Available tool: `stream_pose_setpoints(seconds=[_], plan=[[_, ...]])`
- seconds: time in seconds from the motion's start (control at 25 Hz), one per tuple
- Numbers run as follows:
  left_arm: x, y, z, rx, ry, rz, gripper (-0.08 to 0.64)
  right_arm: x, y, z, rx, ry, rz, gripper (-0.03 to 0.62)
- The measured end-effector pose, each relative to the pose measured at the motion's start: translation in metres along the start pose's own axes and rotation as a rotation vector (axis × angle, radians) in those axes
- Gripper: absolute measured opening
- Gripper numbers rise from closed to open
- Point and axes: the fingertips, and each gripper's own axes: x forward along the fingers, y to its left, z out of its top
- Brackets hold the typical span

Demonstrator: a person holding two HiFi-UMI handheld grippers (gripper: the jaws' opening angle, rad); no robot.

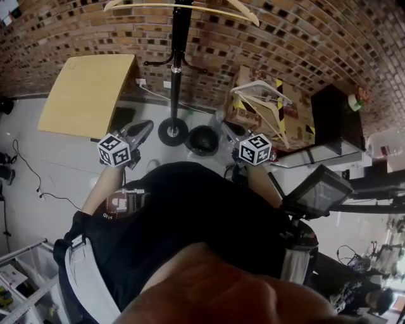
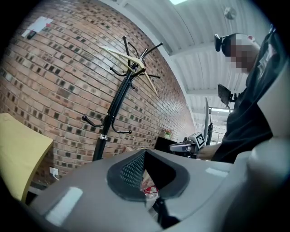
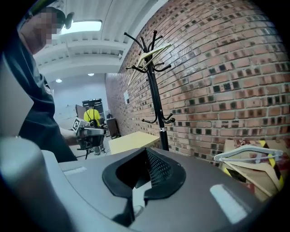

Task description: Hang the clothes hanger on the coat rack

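Note:
A pale wooden clothes hanger (image 1: 183,6) hangs on the top hooks of the black coat rack (image 1: 179,63) by the brick wall. It also shows as the hanger (image 2: 129,62) on the rack (image 2: 115,102) in the left gripper view, and as the hanger (image 3: 152,55) on the rack (image 3: 156,104) in the right gripper view. My left gripper (image 1: 138,133) and right gripper (image 1: 229,131) are held near my body, short of the rack's base, both shut with nothing in them. The left jaws (image 2: 146,152) point level; the right jaws (image 3: 146,152) tilt slightly down.
A yellow table (image 1: 88,92) stands left of the rack. A cardboard box (image 1: 297,117) with white hangers (image 1: 261,90) sits to the right, beside a dark cabinet (image 1: 335,117). A black round bin (image 1: 202,139) lies by the rack's base (image 1: 173,131). A person in yellow (image 3: 92,117) stands far off.

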Motion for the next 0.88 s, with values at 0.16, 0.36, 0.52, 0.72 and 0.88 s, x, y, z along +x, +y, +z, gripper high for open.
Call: stream_pose_setpoints(seconds=[0.16, 0.36, 0.52, 0.72, 0.88], plan=[[0.019, 0.035, 0.012, -0.002, 0.002, -0.079, 0.0, 0.026, -0.01, 0.02, -0.013, 0.006, -0.061, 0.014], [0.042, 0.073, 0.035, 0.011, 0.029, -0.207, 0.0, 0.062, -0.016, 0.056, -0.02, -0.021, -0.134, 0.014], [0.051, 0.105, 0.047, 0.016, 0.075, -0.297, 0.0, 0.099, -0.017, 0.073, 0.008, -0.027, -0.182, 0.014], [0.076, 0.117, 0.042, 0.047, 0.149, -0.416, 0.0, 0.124, -0.022, 0.072, 0.024, -0.008, -0.218, 0.014], [0.103, 0.098, 0.035, 0.059, 0.178, -0.483, 0.0, 0.108, -0.04, 0.07, 0.036, -0.019, -0.254, 0.014]])
